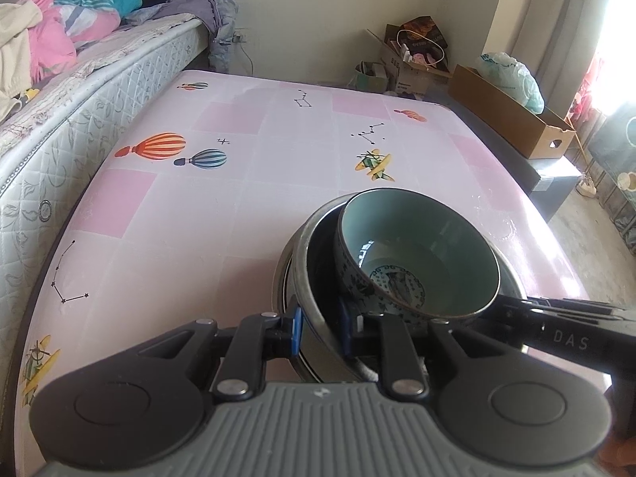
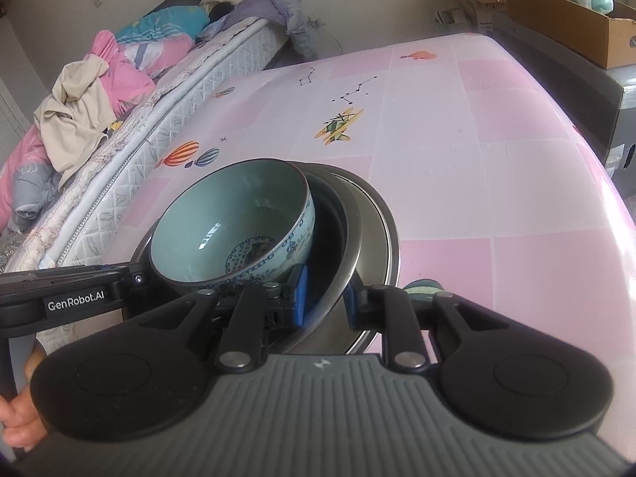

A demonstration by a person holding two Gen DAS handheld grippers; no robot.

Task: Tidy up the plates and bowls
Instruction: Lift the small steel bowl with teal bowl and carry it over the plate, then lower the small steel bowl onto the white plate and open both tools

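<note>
A pale blue patterned ceramic bowl [image 1: 417,250] sits tilted inside a steel bowl [image 1: 306,278], which rests on a steel plate [image 1: 280,278] on the pink table [image 1: 198,218]. My left gripper [image 1: 321,330] is shut on the near rim of the steel bowl, one blue pad on each side of the wall. In the right wrist view the same blue bowl [image 2: 222,218] lies in the steel bowl [image 2: 346,238] over the plate [image 2: 391,230]. My right gripper [image 2: 324,300] is shut on the steel bowl's rim from the opposite side.
A bed [image 1: 91,79] with heaped clothes runs along the table's left edge. Cardboard boxes [image 1: 512,119] and a plastic bag [image 1: 512,75] stand beyond the table's far right corner. Each gripper's black body shows in the other's view [image 2: 71,298].
</note>
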